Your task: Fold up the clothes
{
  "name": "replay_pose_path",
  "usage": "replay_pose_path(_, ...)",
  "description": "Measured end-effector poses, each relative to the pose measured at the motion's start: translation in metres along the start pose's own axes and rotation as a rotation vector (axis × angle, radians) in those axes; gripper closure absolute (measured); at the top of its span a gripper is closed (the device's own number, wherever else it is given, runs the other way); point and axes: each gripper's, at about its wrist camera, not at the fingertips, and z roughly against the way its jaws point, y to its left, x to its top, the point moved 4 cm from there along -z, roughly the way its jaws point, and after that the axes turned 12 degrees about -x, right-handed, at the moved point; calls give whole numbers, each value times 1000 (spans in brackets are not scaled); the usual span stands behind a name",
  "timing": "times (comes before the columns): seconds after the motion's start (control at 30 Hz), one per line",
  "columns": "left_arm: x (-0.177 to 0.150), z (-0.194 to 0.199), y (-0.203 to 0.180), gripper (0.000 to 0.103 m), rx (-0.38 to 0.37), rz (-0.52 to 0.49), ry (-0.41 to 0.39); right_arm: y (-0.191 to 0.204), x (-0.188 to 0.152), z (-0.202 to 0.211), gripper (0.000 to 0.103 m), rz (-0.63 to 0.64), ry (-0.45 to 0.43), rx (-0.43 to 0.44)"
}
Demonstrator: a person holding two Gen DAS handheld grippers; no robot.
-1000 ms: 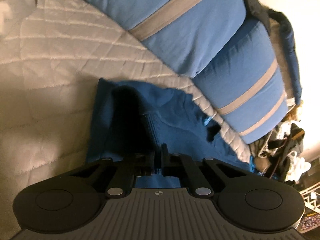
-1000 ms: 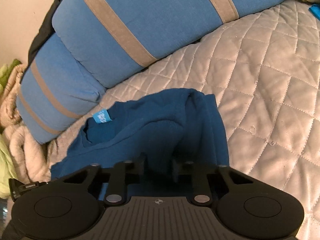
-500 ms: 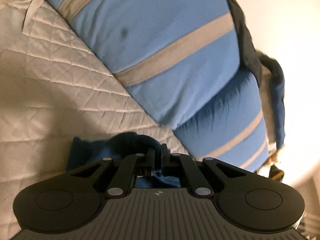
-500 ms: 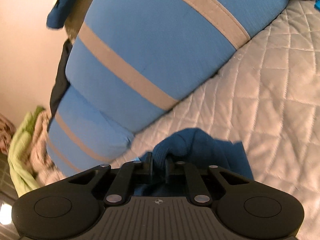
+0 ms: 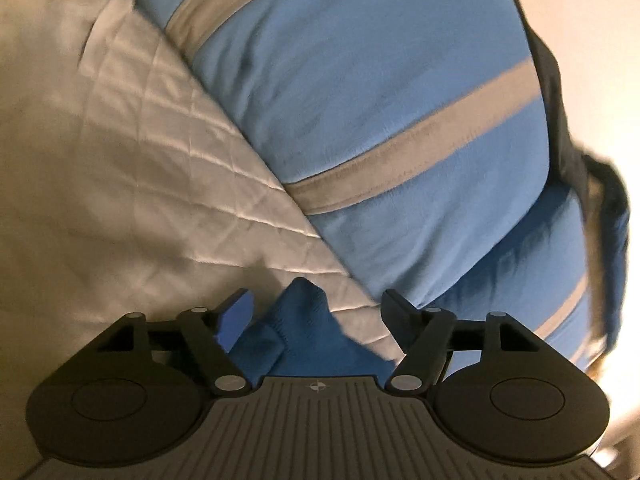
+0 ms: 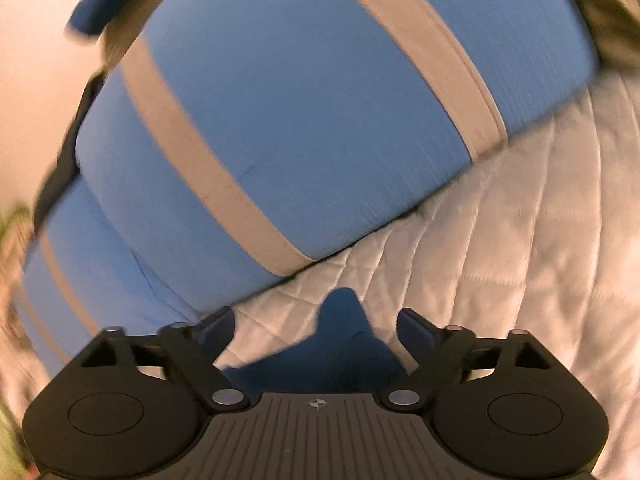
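Evidently, a fold is being finished: a dark blue knitted garment (image 5: 304, 320) lies on the pale quilted bedcover (image 5: 120, 168), and a peaked corner of it is seen between the spread fingers of each tool. The left gripper (image 5: 316, 310) is wide open and nothing is held by it; the cloth rises in the gap but is touched by neither finger, as far as can be told. The right gripper (image 6: 316, 326) is likewise fully parted, with the same garment (image 6: 344, 340) lying loose beneath it. Both tools are pointed forward and slightly downward along the bed, towards a large light blue cushion with grey stripes (image 5: 380, 120) that rests just beyond the garment. Both views are blurred, so fine contact cannot be judged.

The placing step is judged complete or nearly so. For the next move, the tools would need to be drawn clear without snagging the cloth, and a fresh edge of the garment would have to be found and pinched at two points so that a further fold can be made evenly.
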Motion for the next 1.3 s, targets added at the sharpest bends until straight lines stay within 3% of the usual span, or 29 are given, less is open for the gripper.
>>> replay_pose_path(0.17, -10, 14, -21, 33, 91, -189, 42, 23, -8, 18, 3, 234, -39, -164)
replay_pose_path(0.47, -39, 52, -40, 32, 169, -380, 90, 49, -32, 55, 0, 473, -80, -303)
replay_pose_path(0.73, -67, 89, -59, 31, 232, -546, 127, 49, -49, 92, 0, 522, -94, -343)
replay_pose_path(0.93, -95, 113, -77, 31, 233, -638, 191, 41, -68, 115, 0, 533, -94, -367)
replay_pose_path(1.3, -148, 155, -107, 31, 170, -649, 237, 4, -101, 145, 0, 507, -59, -385)
